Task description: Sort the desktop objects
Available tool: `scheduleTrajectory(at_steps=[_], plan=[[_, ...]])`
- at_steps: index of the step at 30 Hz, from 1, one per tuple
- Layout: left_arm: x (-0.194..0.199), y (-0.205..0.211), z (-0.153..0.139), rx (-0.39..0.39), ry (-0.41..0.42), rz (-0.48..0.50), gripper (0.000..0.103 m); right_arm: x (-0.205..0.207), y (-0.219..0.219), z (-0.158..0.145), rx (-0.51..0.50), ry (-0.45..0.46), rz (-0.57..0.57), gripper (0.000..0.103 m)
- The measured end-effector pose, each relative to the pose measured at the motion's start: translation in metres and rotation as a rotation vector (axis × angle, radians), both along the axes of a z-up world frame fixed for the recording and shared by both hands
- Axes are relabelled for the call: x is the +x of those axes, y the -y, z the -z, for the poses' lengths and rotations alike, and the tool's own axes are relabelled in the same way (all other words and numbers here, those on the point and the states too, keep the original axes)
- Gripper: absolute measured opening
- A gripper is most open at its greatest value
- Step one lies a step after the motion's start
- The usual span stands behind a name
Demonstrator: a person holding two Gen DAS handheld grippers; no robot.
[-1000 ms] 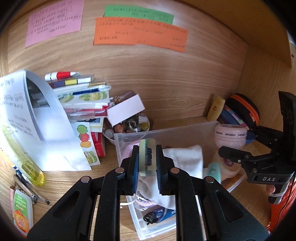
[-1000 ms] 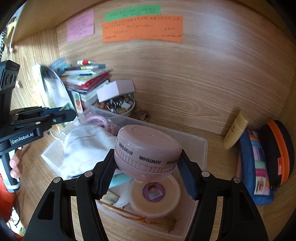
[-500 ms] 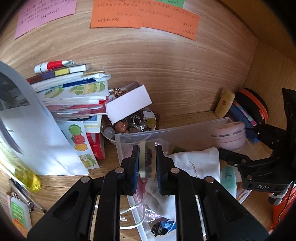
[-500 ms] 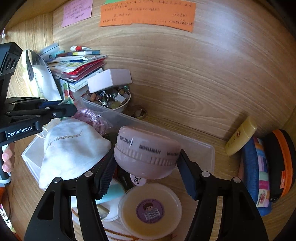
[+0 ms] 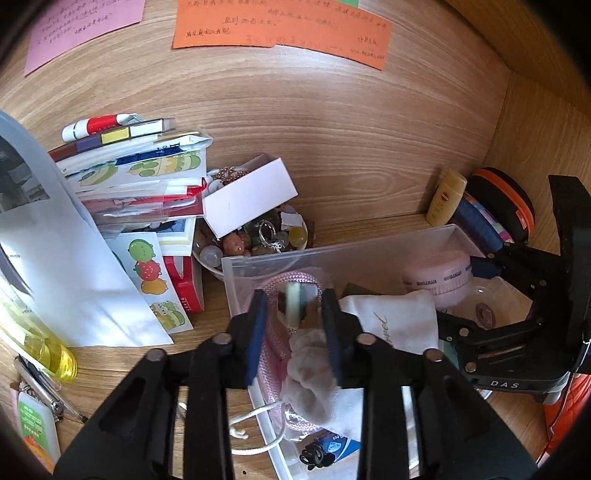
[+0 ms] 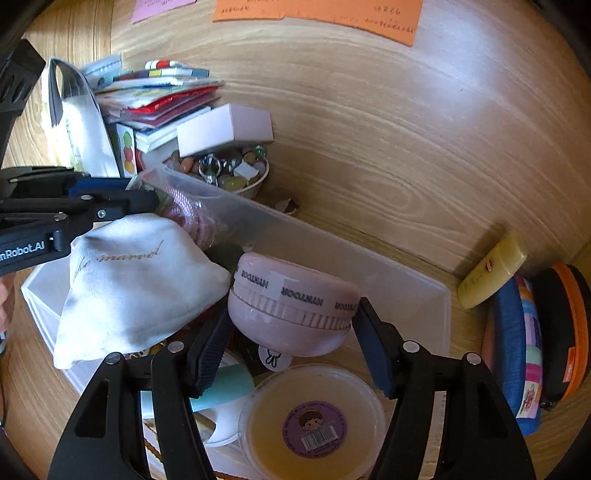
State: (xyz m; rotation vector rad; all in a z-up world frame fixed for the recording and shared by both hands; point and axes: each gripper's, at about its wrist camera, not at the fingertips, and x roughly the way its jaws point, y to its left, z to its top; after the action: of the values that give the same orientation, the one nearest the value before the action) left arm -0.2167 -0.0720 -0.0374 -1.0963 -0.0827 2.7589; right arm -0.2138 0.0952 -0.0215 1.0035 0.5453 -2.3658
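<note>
Left wrist view: the left gripper (image 5: 293,314) is opening, a blurred pale green flat piece (image 5: 294,304) loose between its pads above the clear plastic bin (image 5: 280,258). The right gripper (image 6: 291,332) clamps a round pink ribbed jar (image 6: 291,302) inside that bin, beside a white cloth pouch (image 6: 136,284).

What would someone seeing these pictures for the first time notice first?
Probably the pink round jar clamped in the right gripper above the clear plastic bin, next to a white cloth pouch. Then the left gripper, jaws opening around a small pale green item over the bin's other end. The orange note on the wooden back wall also stands out.
</note>
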Motion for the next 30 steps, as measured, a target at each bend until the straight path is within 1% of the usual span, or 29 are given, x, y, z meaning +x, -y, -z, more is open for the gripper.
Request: scheduleTrajectory(at_steps=[4,6,8,10,13,14,16,19,26,28,30], plan=[[0.001,0.000,-0.001,0.005,-0.001,0.001,0.034,0.000,-0.001,0.000,-0.002,0.006,0.002,0.062],[0.003,0.000,-0.002,0.004,-0.007,0.004,0.041,-0.001,-0.003,-0.001,-0.007,0.014,0.003,0.064],[0.006,0.000,-0.003,-0.004,-0.018,0.003,0.045,0.000,-0.004,-0.003,-0.011,0.005,0.010,0.071],[0.009,0.000,-0.005,-0.008,-0.028,0.006,0.046,0.001,-0.007,-0.008,-0.024,-0.003,0.009,0.072],[0.013,-0.001,-0.009,-0.001,-0.043,0.013,0.058,0.003,-0.010,-0.015,-0.042,-0.006,0.007,0.072],[0.015,-0.002,-0.010,-0.003,-0.051,0.015,0.059,0.004,-0.011,-0.017,-0.044,-0.010,0.009,0.073],[0.019,-0.005,-0.013,-0.020,-0.071,0.017,0.062,0.007,-0.012,-0.019,-0.046,-0.018,0.012,0.073],[0.025,-0.008,-0.016,-0.042,-0.092,0.014,0.070,0.012,-0.016,-0.024,-0.056,-0.022,0.013,0.074],[0.034,-0.014,-0.017,-0.051,-0.091,0.024,0.075,0.033,-0.024,-0.032,-0.055,-0.050,0.012,0.074],[0.039,-0.014,-0.019,-0.043,-0.091,0.022,0.079,0.040,-0.028,-0.035,-0.056,-0.062,0.013,0.074],[0.045,-0.013,-0.023,-0.031,-0.093,0.012,0.089,0.047,-0.031,-0.038,-0.060,-0.071,0.015,0.074]])
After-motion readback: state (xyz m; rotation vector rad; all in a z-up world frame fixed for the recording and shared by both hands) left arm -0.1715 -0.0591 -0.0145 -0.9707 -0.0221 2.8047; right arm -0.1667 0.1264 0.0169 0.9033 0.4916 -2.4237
